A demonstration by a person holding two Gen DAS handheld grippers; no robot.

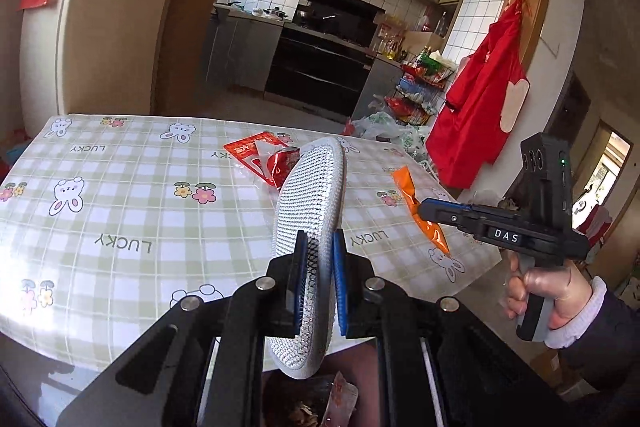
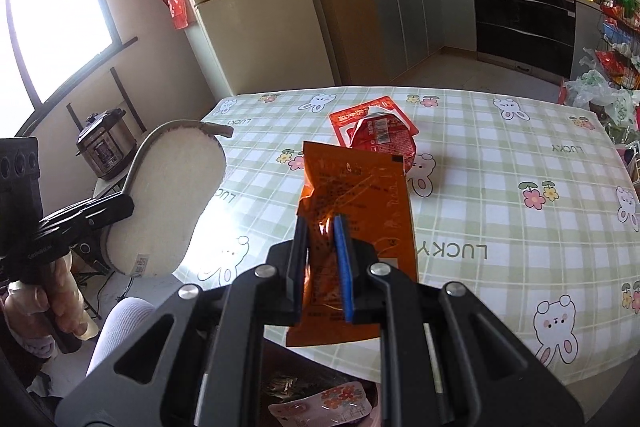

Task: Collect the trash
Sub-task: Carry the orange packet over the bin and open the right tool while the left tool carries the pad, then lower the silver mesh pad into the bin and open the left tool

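I had the left claw (image 1: 318, 281) tilted downward above the bench (image 1: 120, 211), clamped on a grey insole (image 1: 310, 211) standing edge-up. My right claw (image 2: 322, 263) pinched an orange wrapper (image 2: 356, 211). Beyond both lay a red packet (image 2: 374, 133). Below the claws, a bin's contents (image 2: 320, 401) were mostly hidden.

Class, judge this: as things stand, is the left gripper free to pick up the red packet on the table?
Probably not: the left gripper is shut on an insole. The red packet itself lies unobstructed.
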